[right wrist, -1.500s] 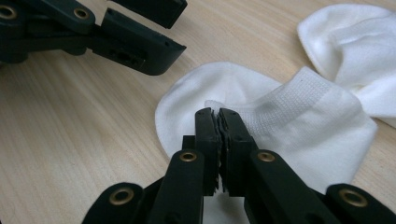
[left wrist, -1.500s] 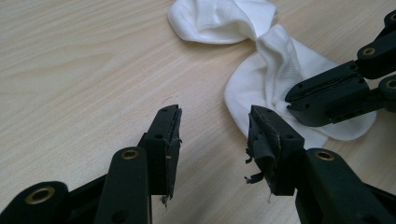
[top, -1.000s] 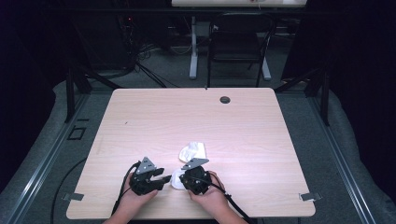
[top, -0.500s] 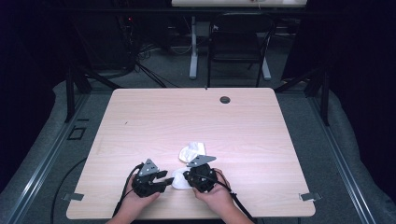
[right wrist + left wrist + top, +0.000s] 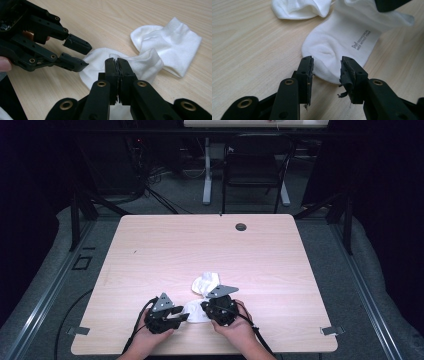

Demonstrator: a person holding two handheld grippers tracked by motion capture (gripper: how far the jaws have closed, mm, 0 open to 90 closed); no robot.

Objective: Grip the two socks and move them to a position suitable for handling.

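Left gripper [image 5: 325,72] half-open, closing around the sock [image 5: 342,45] printed "TECHNICAL"; right gripper [image 5: 117,68] pinches its cuff

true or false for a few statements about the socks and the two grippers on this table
1. Two white socks lie on the table. True: the near sock and the far sock.
2. The right gripper is wide open. False: its jaws are shut on the near sock's cuff.
3. The left gripper clamps the toe of the near sock. False: the toe lies between its jaws, which have just been closing, but the pads do not yet press on it.
4. The near sock has small grey print on it. True.
5. The far sock is held by a gripper. False: it lies free on the table.
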